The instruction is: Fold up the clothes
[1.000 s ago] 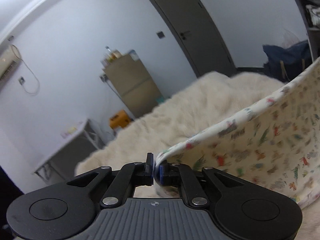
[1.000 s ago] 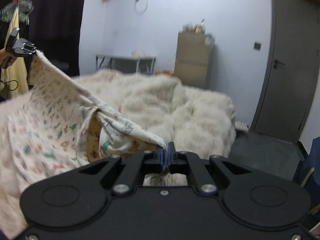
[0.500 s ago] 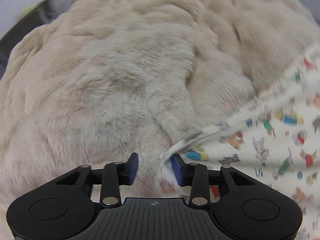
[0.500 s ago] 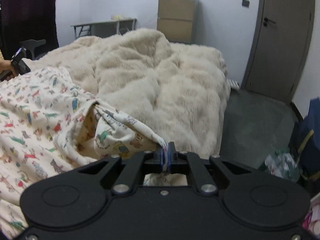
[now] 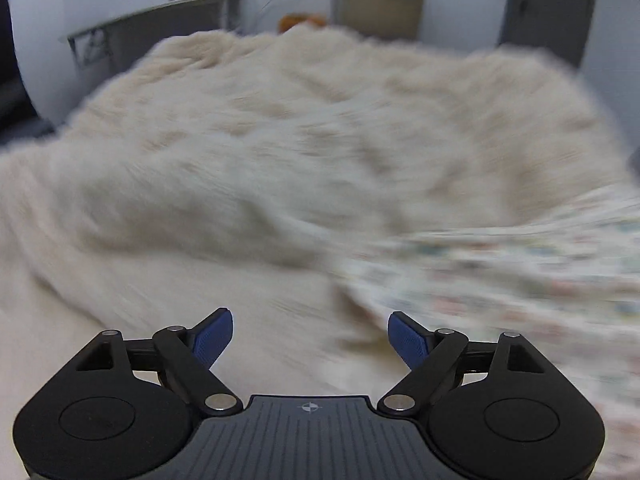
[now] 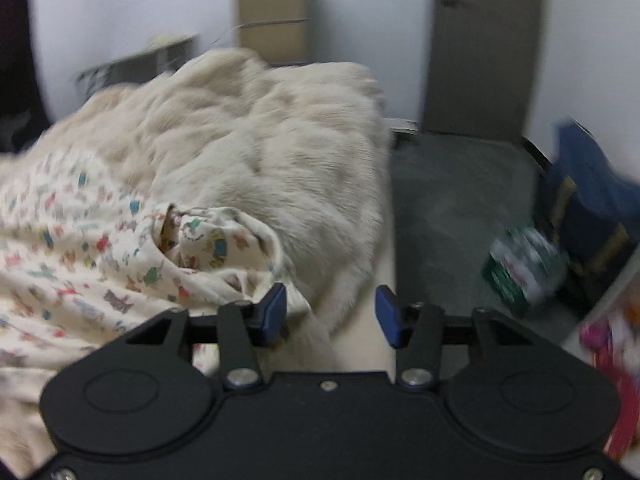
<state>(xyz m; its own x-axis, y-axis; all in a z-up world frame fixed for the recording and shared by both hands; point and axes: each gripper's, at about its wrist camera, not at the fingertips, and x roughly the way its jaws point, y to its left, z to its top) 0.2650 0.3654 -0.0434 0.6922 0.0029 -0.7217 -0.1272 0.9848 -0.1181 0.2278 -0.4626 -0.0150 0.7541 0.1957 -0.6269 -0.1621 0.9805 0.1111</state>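
A cream garment with a small colourful animal print (image 6: 80,248) lies spread on the bed, its bunched corner just left of my right gripper (image 6: 330,314). That gripper's jaws are opening, and only a trailing edge of cloth hangs between them, touching neither pad. In the blurred left wrist view the same garment (image 5: 500,272) lies to the right. My left gripper (image 5: 310,334) hovers over the bed with its jaws opening wide and nothing between them.
A fluffy cream blanket (image 6: 260,140) covers the bed (image 6: 382,272), whose edge runs beside my right gripper. Beyond it are grey floor, a dark door (image 6: 484,40), a blue bag (image 6: 592,192), a pack of bottles (image 6: 524,268), a tall cabinet (image 6: 272,12) and a desk (image 5: 160,20).
Both grippers held the garment stretched in the air, then lowered it onto the bed. The left let go first, then the right opened and released its corner.
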